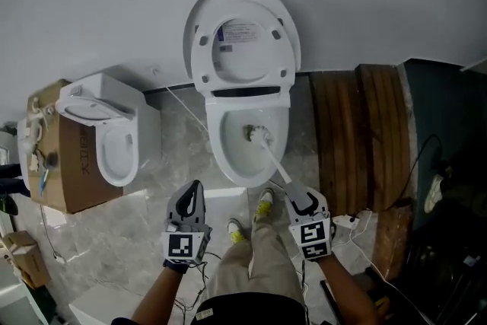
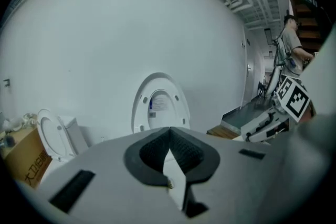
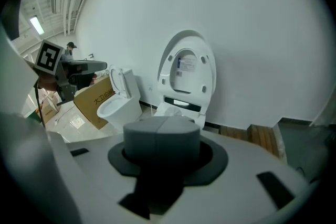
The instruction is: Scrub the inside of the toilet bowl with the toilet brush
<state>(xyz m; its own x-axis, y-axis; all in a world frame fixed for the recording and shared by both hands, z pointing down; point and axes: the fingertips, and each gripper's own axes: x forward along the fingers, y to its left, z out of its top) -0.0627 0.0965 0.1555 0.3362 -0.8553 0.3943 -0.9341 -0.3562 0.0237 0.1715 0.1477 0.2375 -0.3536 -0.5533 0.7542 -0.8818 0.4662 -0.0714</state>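
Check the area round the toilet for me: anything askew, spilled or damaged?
No spill or damage shows. Oddities: a second toilet sits askew beside a cardboard box at left, and loose cables lie on the floor by the right gripper. The toilet brush rests in the bowl.

The toilet bowl (image 1: 223, 142) was white and oval, open at the top, with its seat and lid (image 1: 242, 42) raised upright behind it. The toilet brush (image 1: 259, 135) was white. Its bristle head lay inside the bowl, toward the rear. Its thin handle slanted up and out over the front rim, with its upper end clamped in the right gripper (image 1: 299, 199).
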